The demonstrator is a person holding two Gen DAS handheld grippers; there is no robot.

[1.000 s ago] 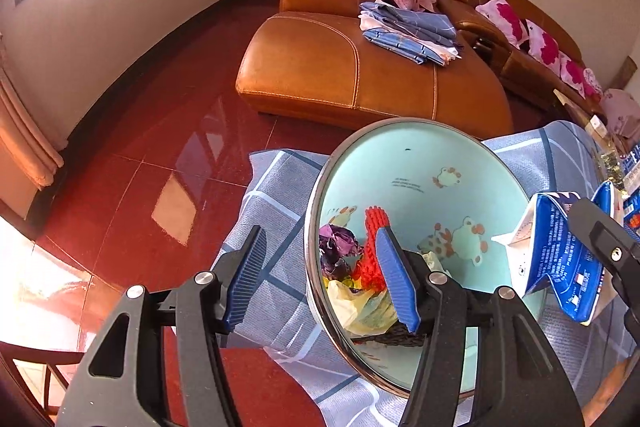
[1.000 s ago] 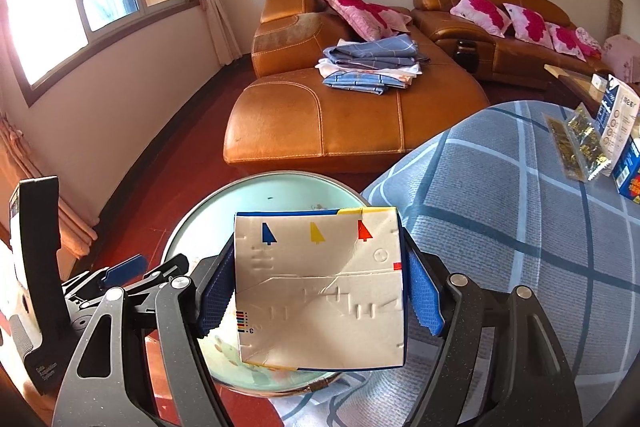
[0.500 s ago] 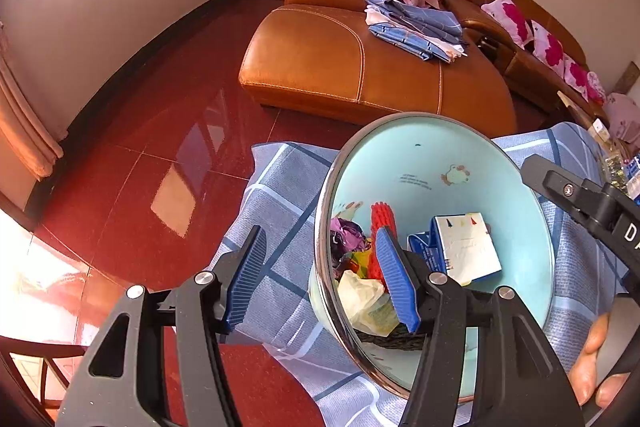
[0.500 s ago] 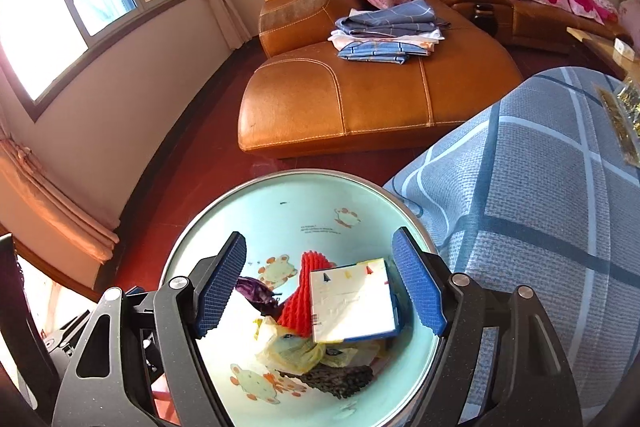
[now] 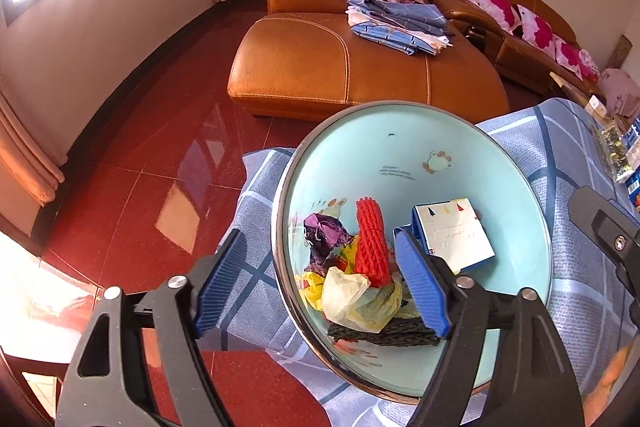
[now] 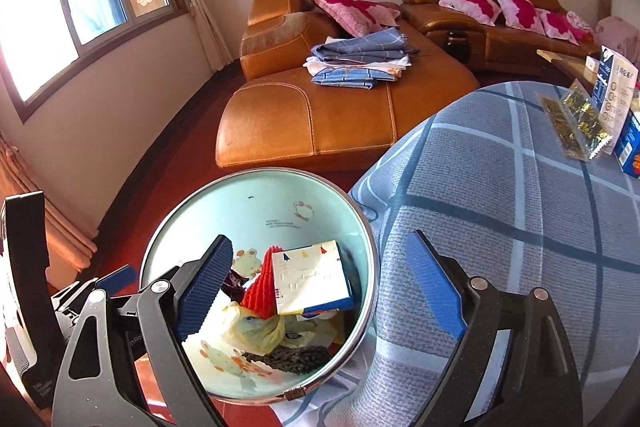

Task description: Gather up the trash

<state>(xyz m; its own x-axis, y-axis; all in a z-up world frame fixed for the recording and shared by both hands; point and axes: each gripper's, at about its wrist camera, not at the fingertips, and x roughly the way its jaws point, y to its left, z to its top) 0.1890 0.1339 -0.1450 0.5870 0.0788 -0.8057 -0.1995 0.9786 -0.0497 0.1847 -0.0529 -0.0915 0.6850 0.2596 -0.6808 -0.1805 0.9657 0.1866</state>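
Note:
A light-blue bin with a metal rim (image 5: 400, 105) (image 6: 256, 171) stands at the corner of the cloth-covered table. Inside lie a white and blue carton (image 5: 456, 237) (image 6: 308, 275), a red foam net (image 5: 370, 239), a purple wrapper (image 5: 324, 235), a yellow bag (image 5: 356, 299) and dark mesh (image 5: 384, 333). My left gripper (image 5: 318, 233) straddles the bin's near rim, one finger outside and one inside. Its jaws are opening and the pads do not press the wall. My right gripper (image 6: 320, 235) hangs over the bin's right edge, jaws opening, with nothing between them.
A blue plaid tablecloth (image 6: 500, 207) runs to the right, with snack packets and boxes (image 6: 576, 123) at its far end. An orange leather sofa (image 5: 340, 67) with folded cloths stands beyond the bin. Red tiled floor (image 5: 140, 167) lies to the left.
The carton left my right gripper and dropped into the bin. The right jaws spread wider and now hold nothing. The left jaws also widened around the bin's rim.

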